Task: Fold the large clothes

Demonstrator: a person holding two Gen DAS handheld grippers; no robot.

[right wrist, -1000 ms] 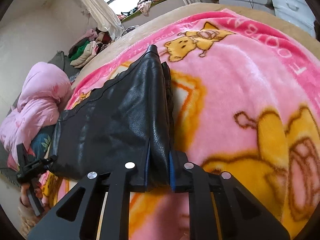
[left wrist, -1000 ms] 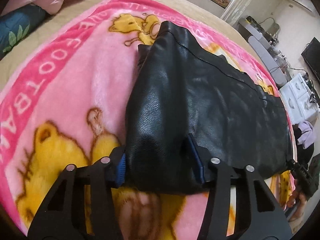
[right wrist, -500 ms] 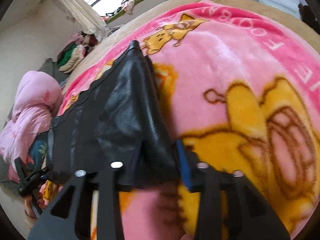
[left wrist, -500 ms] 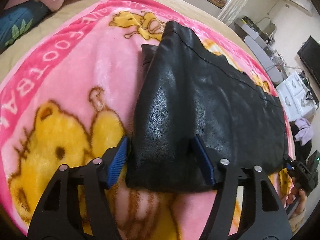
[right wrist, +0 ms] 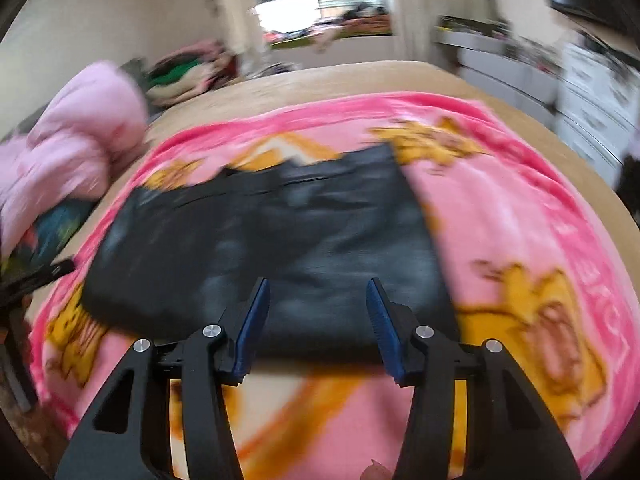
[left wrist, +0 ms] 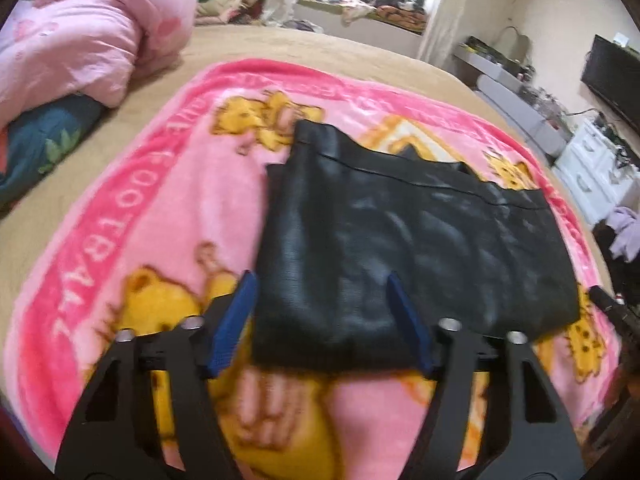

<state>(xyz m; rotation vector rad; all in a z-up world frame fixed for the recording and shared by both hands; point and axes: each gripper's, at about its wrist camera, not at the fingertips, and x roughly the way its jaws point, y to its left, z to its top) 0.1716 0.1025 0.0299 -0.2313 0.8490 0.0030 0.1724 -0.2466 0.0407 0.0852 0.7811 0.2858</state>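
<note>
Both claws are spread wide and holding nothing. The left claw [left wrist: 320, 316] hangs over the near left corner of the black leather garment [left wrist: 408, 248], blue pads apart, one off the garment's left edge, the other above its surface. The right claw [right wrist: 318, 316] hangs over the garment's near edge [right wrist: 280, 248] toward its right side, pads apart above the leather; this view is badly blurred.

The garment lies folded into a flat wide block in the middle of the pink bear blanket [left wrist: 132, 208], which covers the tan bed [left wrist: 320, 46]. Its far edge is uneven, with a darker layer poking out behind.

Around it: a bunched pink quilt [left wrist: 92, 28] sits at the far left of the bed, with a dark leaf-print pillow [left wrist: 44, 148] just beside it, both well apart from the garment. A heap of clothes [right wrist: 184, 72] lies beyond the bed by the window. White drawers [left wrist: 596, 168] stand past the bed's right side.

Open blanket shows on the left, right and near sides of the garment. The right claw's tip shows at the left view's right rim, near the garment's corner.
</note>
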